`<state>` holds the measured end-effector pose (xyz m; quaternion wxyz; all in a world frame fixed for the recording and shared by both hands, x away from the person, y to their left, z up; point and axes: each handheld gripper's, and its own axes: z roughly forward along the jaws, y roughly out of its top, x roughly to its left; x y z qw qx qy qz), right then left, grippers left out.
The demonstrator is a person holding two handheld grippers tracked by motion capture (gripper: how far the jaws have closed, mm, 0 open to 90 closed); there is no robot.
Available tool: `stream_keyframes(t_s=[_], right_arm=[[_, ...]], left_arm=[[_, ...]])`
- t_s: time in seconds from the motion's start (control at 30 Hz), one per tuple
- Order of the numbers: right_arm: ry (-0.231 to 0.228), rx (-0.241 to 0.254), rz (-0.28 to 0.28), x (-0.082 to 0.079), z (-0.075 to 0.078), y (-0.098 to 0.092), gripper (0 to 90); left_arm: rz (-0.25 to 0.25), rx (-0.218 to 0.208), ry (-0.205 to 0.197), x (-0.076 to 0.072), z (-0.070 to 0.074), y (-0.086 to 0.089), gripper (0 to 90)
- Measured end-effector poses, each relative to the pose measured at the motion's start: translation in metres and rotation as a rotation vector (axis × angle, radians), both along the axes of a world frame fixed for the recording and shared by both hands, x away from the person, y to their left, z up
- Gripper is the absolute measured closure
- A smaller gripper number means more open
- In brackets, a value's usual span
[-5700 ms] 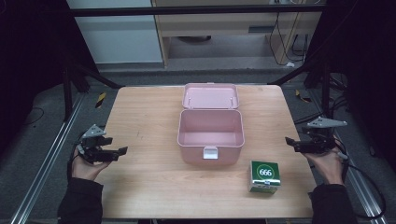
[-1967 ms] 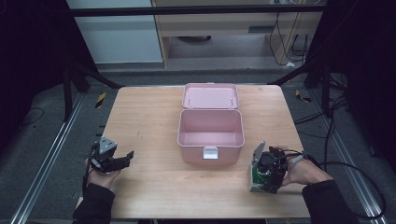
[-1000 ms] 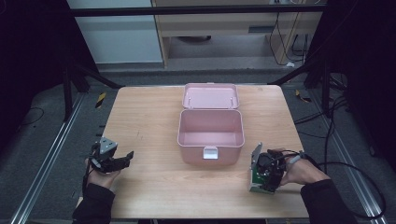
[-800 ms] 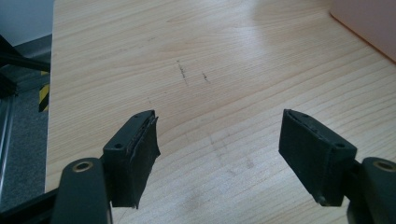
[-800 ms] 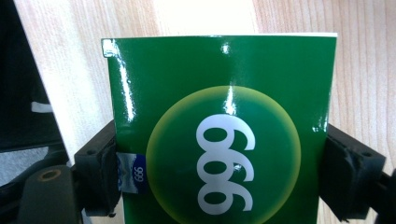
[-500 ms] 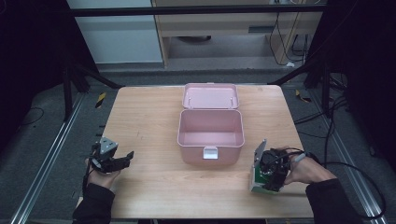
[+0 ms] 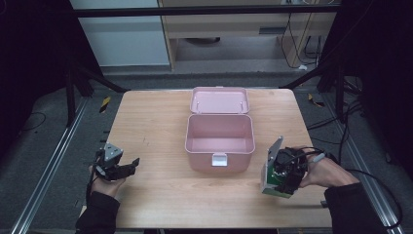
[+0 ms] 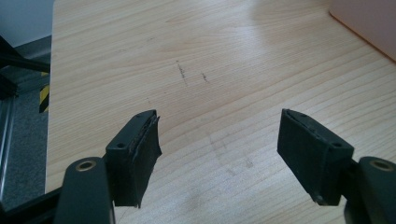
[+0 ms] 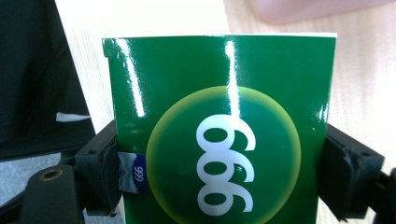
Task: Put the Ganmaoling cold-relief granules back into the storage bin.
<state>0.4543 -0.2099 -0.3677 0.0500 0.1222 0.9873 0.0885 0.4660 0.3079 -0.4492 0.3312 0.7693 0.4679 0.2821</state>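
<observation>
A green carton [image 7: 271, 182] marked 666 hangs tilted just above the table's front right part, held by my right gripper [image 7: 281, 174]. In the right gripper view the carton [image 9: 219, 93] sits squarely between the black pads [image 9: 100, 170], which have just been closing and now press on both its sides. To its left stands an open pink box [image 7: 199, 158], empty inside, with its lid [image 7: 219, 100] folded back. My left gripper [image 7: 130, 166] rests at the table's front left with its jaws wide apart; the left gripper view has bare wood between the fingers [image 8: 135, 154].
The wooden table [image 7: 156, 122] has bare room left of the pink box and in front of it. A white latch [image 7: 219, 160] sticks out from the box's front wall. Dark frame rails and cables run along both sides of the table.
My right gripper has risen with the green carton, lifting it off the table and a little to the right. The left hand and the pink box have not moved.
</observation>
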Motion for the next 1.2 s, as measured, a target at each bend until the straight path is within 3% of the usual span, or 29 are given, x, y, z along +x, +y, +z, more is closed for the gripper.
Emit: stream_keyframes(t_s=[0.3, 0.73, 1.2], right_arm=[[-0.045, 0.033, -0.008, -0.003, 0.032, -0.001, 17.2], [-0.088, 0.043, 0.007, -0.001, 0.07, 0.006, 17.2], [-0.145, 0.055, 0.024, 0.021, 0.102, 0.025, 17.2]], left_arm=[[-0.003, 0.003, 0.003, 0.0, 0.0, 0.0, 28.9], [-0.005, 0.004, 0.007, 0.001, -0.001, -0.001, 29.3], [-0.008, 0.004, 0.01, 0.001, -0.002, 0.0, 29.5]])
